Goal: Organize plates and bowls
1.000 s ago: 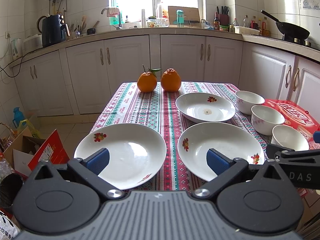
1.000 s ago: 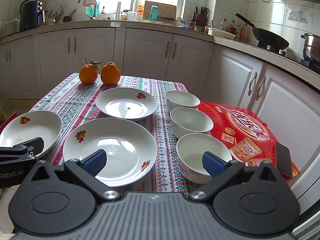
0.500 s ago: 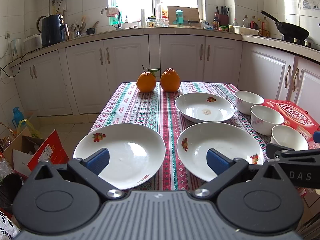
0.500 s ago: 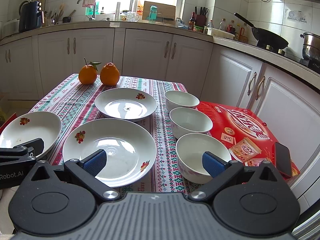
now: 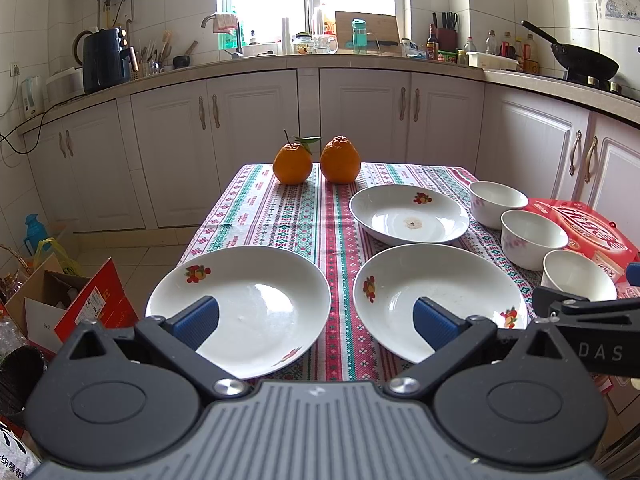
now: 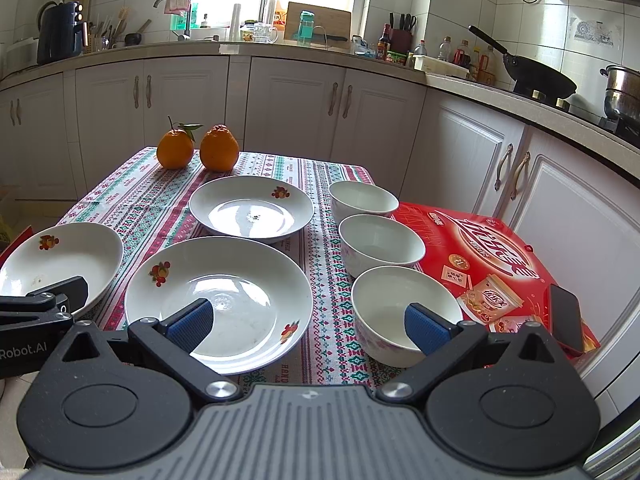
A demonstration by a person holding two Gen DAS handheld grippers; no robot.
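both jaws gape wide, holding nothing: left gripper (image 5: 316, 322) over the near edge by two plates (image 5: 240, 304), right gripper (image 6: 306, 322) between a plate and the nearest bowl (image 6: 404, 312). three plates and three bowls sit apart on a striped cloth (image 5: 280, 212), two oranges (image 5: 316, 160) at its far end. white cabinets (image 5: 256, 136) ring the kitchen.

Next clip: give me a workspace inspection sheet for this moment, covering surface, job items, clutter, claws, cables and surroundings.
Surface: table under a red-green patterned tablecloth.
Job's things: three white fruit-print plates, unstacked; three white ceramic bowls in a row, apart.
Clutter: two oranges; red snack box with a black phone on it.
Grippers: left claw open, empty; right claw open, empty.
Cables: black cord on the left wall.
Surroundings: white kitchen cabinets, black wok.
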